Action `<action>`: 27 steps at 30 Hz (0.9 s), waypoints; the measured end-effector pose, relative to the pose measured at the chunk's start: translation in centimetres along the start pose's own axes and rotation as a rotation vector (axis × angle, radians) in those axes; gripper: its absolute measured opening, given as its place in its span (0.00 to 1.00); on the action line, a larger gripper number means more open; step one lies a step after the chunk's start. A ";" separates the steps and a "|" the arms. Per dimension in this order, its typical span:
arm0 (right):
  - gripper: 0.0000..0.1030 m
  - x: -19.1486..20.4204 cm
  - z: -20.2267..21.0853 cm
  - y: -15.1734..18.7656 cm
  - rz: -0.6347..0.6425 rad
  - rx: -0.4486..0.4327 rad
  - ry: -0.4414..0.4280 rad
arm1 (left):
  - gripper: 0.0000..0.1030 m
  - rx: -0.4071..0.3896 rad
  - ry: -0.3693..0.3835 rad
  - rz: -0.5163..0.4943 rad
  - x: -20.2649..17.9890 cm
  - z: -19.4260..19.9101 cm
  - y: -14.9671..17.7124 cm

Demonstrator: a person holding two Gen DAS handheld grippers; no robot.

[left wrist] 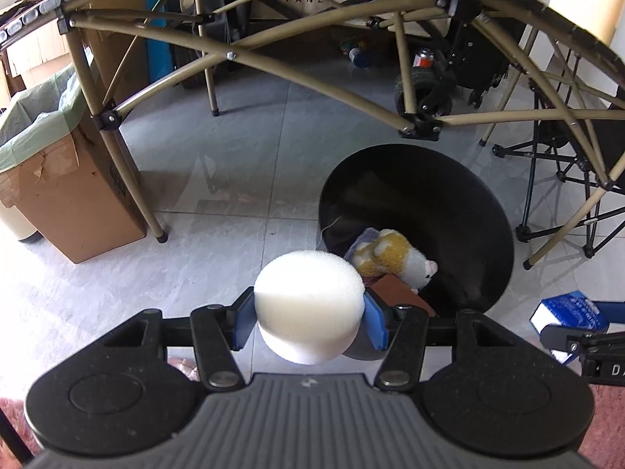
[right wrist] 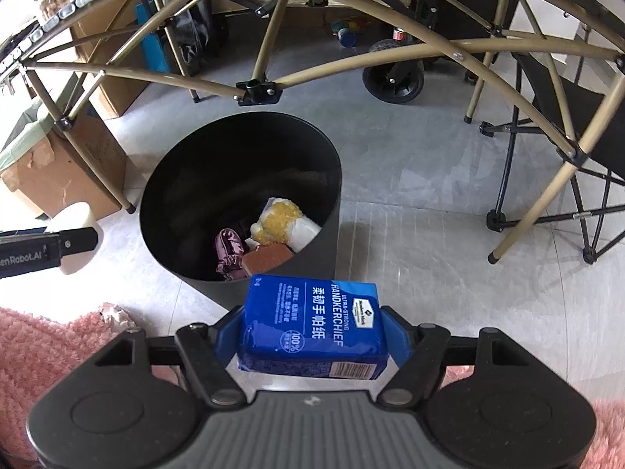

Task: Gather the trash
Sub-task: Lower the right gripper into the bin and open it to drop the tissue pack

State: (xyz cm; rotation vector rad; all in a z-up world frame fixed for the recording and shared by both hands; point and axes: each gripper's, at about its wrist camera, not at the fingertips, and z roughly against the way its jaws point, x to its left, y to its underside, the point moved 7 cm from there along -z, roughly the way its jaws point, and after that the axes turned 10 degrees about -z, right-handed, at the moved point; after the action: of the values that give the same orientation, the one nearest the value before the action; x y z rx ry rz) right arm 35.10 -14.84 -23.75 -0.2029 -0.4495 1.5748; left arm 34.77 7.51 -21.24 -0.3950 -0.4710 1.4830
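My left gripper (left wrist: 306, 322) is shut on a white round sponge (left wrist: 306, 305), held just left of and above the black bin (left wrist: 480, 211). My right gripper (right wrist: 310, 336) is shut on a blue handkerchief tissue pack (right wrist: 312, 324), held near the bin's (right wrist: 187, 164) front rim. Inside the bin lie a yellow-and-white plush toy (left wrist: 390, 260) (right wrist: 279, 222), a brown block (right wrist: 267, 258) and a purple wrapper (right wrist: 228, 250). The tissue pack (left wrist: 566, 310) shows at the left wrist view's right edge. At the left edge of the right wrist view the left gripper's body (right wrist: 47, 252) shows, with the sponge (right wrist: 80, 215).
A folding table's tan frame (left wrist: 273, 66) (right wrist: 258, 90) arches over the floor behind the bin. A cardboard box with a green liner (left wrist: 66, 179) stands left. A black folding chair (right wrist: 554, 156) stands right. A pink rug (right wrist: 50, 351) with crumpled paper (right wrist: 115, 314) lies near me.
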 end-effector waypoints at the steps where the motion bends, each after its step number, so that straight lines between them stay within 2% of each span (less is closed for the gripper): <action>1: 0.70 0.2 -0.1 -0.2 0.006 -0.001 0.000 | 0.55 0.005 0.001 0.003 0.1 -0.2 0.0; 12: 0.70 3.3 -1.4 -3.6 0.068 -0.030 -0.021 | 0.55 0.039 -0.024 0.035 1.9 -1.9 0.3; 27: 0.70 8.2 -4.7 -7.3 0.115 -0.014 -0.048 | 0.55 0.068 -0.043 0.078 4.0 -3.0 0.9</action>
State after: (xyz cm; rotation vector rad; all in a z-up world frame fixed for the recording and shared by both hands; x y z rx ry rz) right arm 43.14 -6.04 -23.87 -0.2056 -0.4936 1.6920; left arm 35.72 11.68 -23.96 -0.3319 -0.4423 1.5812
